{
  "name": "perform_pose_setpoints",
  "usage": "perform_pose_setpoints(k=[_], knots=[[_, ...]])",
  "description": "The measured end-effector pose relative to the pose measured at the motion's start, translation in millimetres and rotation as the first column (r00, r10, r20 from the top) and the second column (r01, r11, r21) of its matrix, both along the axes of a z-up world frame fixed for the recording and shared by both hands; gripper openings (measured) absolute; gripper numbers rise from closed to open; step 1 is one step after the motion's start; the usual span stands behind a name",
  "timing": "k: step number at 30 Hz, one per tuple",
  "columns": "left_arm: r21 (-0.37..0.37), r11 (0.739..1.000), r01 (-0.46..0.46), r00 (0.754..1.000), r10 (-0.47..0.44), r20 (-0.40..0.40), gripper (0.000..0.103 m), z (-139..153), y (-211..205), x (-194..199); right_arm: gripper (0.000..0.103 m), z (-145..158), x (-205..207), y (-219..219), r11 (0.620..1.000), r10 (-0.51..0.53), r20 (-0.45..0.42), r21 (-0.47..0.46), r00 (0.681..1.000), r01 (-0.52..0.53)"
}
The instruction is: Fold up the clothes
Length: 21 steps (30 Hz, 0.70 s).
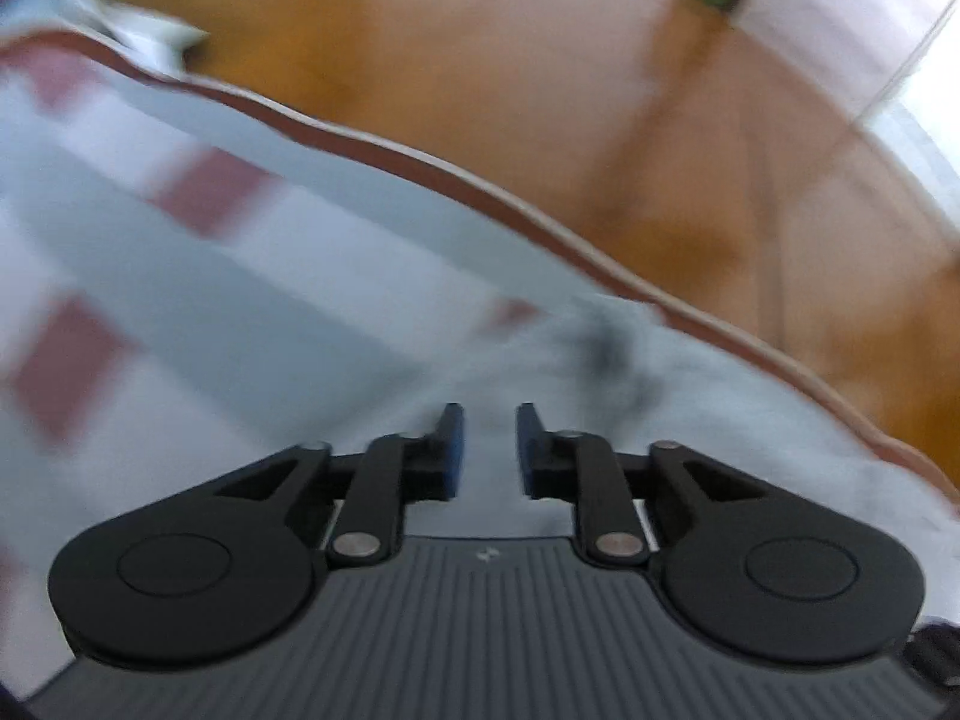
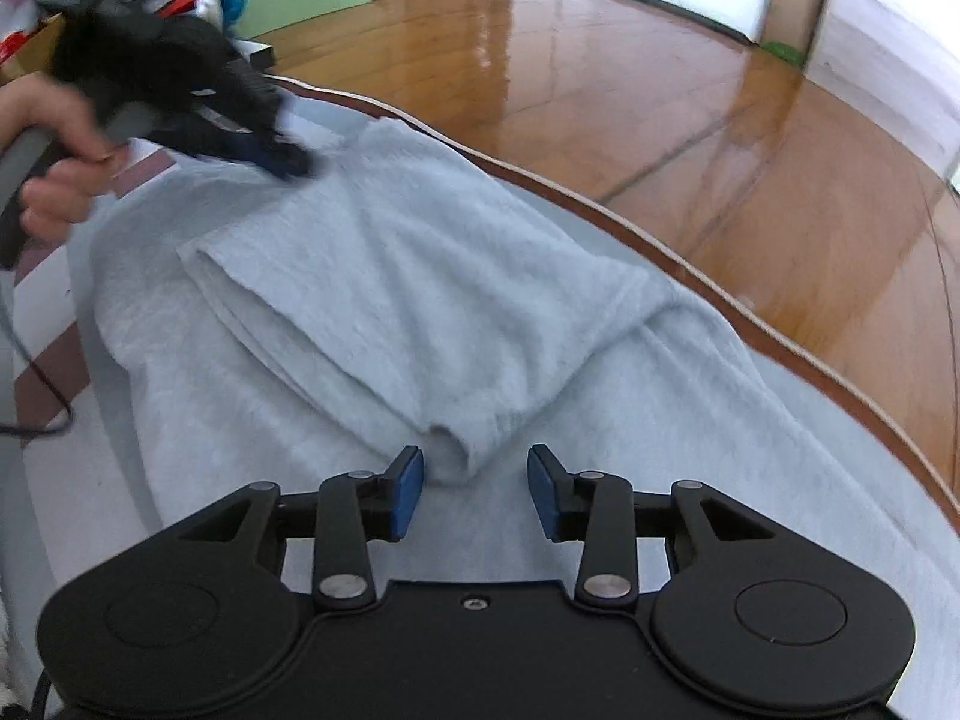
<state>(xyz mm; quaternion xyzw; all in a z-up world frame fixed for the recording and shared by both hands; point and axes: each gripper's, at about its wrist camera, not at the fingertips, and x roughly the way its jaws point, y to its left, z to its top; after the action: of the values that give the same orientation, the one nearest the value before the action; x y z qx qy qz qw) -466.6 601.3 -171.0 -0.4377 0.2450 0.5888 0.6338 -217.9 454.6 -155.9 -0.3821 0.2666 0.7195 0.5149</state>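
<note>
one fold already lies in the pale blue garment (image 2: 384, 276) on the tabletop (image 2: 780, 354), more folds remain, and your right tongs (image 2: 474, 495) and left tongs (image 1: 491, 450) gape apart, holding nothing.
</note>
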Motion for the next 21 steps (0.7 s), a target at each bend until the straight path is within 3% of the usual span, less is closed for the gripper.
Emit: perform_pose_setpoints(k=[1, 2, 4, 5, 7, 10, 11, 13, 16, 18, 21], knots=[[0.011, 0.999, -0.045, 0.998, 0.044, 0.052, 0.043, 6.4, -5.7, -10.6, 0.043, 2.7, 0.8, -4.7, 1.000, -0.019, -0.001, 0.016, 1.000, 0.019], [0.010, 0.996, -0.092, 0.980, 0.089, 0.177, 0.046, 9.6, -11.9, -26.0, 0.043, 6.0, 0.9, -9.8, 0.999, -0.036, -0.003, 0.033, 0.999, 0.036], [-0.031, 0.986, -0.163, 0.904, 0.162, 0.395, 0.050, 8.8, -24.6, -54.3, 0.045, 16.1, -2.9, -22.1, 0.995, -0.053, -0.018, 0.079, 0.998, 0.054], [-0.058, 0.981, -0.186, 0.875, 0.192, 0.444, 0.050, 7.3, -28.6, -61.4, 0.047, 21.1, -5.9, -26.4, 0.994, -0.051, -0.034, 0.093, 0.998, 0.054], [-0.100, 0.972, -0.214, 0.851, 0.236, 0.468, 0.051, 5.8, -43.2, -70.8, 0.064, 33.7, -16.4, -31.3, 0.992, -0.035, -0.068, 0.119, 0.997, 0.043], [-0.138, 0.962, -0.234, 0.859, 0.271, 0.435, 0.059, 6.8, -63.8, -82.1, 0.069, 48.3, -40.2, -36.2, 0.985, 0.040, -0.074, 0.169, 0.996, -0.027], [-0.147, 0.958, -0.245, 0.843, 0.286, 0.455, 0.062, 3.9, -72.0, -91.6, 0.070, 49.7, -49.4, -38.0, 0.982, 0.069, -0.062, 0.179, 0.996, -0.057], [-0.176, 0.943, -0.282, 0.788, 0.332, 0.518, 0.077, -3.9, -87.1, -110.5, 0.071, 48.9, -69.8, -41.0, 0.973, 0.135, -0.022, 0.194, 0.991, -0.128], [-0.257, 0.923, -0.288, 0.721, 0.385, 0.576, 0.081, -22.1, -99.6, -114.9, 0.071, 35.9, -109.0, -34.1, 0.974, 0.151, 0.067, 0.163, 0.986, -0.160], [-0.297, 0.925, -0.236, 0.706, 0.373, 0.602, 0.081, -29.0, -103.2, -112.6, 0.071, 29.3, -131.7, -29.5, 0.975, 0.160, 0.079, 0.142, 0.984, -0.170], [-0.288, 0.931, -0.223, 0.714, 0.358, 0.602, 0.081, -24.8, -104.8, -113.5, 0.071, 30.1, -153.2, -28.5, 0.965, 0.202, 0.075, 0.157, 0.976, -0.212]])
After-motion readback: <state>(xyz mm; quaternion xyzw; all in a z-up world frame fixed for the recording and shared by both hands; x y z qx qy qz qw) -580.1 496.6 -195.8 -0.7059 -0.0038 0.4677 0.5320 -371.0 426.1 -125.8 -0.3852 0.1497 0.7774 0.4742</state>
